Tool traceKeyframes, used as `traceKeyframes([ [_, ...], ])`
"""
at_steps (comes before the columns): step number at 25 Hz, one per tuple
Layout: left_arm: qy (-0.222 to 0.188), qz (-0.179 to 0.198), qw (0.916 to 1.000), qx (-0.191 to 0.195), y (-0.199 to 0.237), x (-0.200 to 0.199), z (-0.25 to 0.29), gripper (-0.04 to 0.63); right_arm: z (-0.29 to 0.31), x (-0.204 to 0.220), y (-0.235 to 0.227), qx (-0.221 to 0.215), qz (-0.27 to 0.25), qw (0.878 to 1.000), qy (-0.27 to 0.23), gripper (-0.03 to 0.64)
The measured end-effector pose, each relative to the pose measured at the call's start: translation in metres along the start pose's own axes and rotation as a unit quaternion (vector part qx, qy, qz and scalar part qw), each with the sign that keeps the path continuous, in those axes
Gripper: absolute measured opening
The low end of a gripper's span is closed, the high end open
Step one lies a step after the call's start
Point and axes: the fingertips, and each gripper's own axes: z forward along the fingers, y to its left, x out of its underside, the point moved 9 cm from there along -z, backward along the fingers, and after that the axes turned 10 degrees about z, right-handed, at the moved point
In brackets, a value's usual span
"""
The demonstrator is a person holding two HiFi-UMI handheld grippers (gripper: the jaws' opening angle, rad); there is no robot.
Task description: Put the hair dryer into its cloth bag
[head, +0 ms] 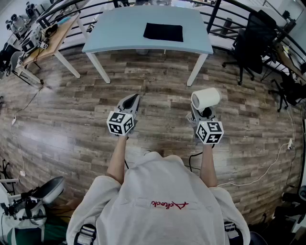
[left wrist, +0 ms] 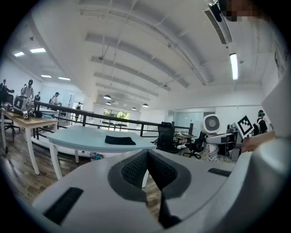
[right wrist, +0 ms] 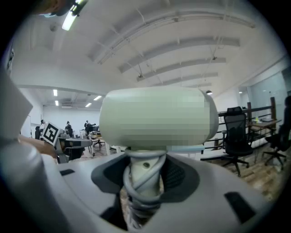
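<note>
Ahead, across bare plank floor (head: pixel 158 81): a pale blue surface (head: pixel 119 33), with the black cloth bag (head: pixel 163 32) lying flat near its middle, well apart from both grippers. Left of that, a wooden desk (head: pixel 52 40) crowded with gear. To the right, a black office chair (head: pixel 251 40), and behind it all a dark railing (head: pixel 95 9). Between grippers and surface, only open planks (a white cable (head: pixel 272 165) trails over the floor off to the right).

On the left gripper (head: pixel 131 101), fingers (left wrist: pixel 134 170) pressed together, ribbed pads meeting, nothing between them.

On the right gripper (head: pixel 202 114), fingers (right wrist: pixel 182 175) partly apart and clamped on the handle of the hair dryer (head: pixel 205 99). Grey cord (right wrist: pixel 143 184) wound round that handle. Pale barrel crosswise above the fingers, handle upright. Held over the floor, about level with the left gripper and near the person's front.
</note>
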Motion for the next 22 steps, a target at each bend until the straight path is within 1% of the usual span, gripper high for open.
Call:
traceKeyframes([
  [8, 0.004, 0.0, 1.0, 0.002, 0.009, 0.002, -0.001, 0.006, 0.005, 0.001, 0.008, 0.008, -0.013, 1.0, 0.005, 0.199],
  [16, -0.005, 0.011, 0.9998, 0.016, 0.017, -0.005, 0.0, 0.006, 0.009, -0.001, 0.015, 0.015, 0.005, 1.0, -0.015, 0.201],
  [22, -0.015, 0.019, 0.9993, 0.029, 0.039, -0.004, -0.005, 0.006, 0.023, -0.004, 0.033, 0.029, 0.005, 0.999, -0.021, 0.201],
])
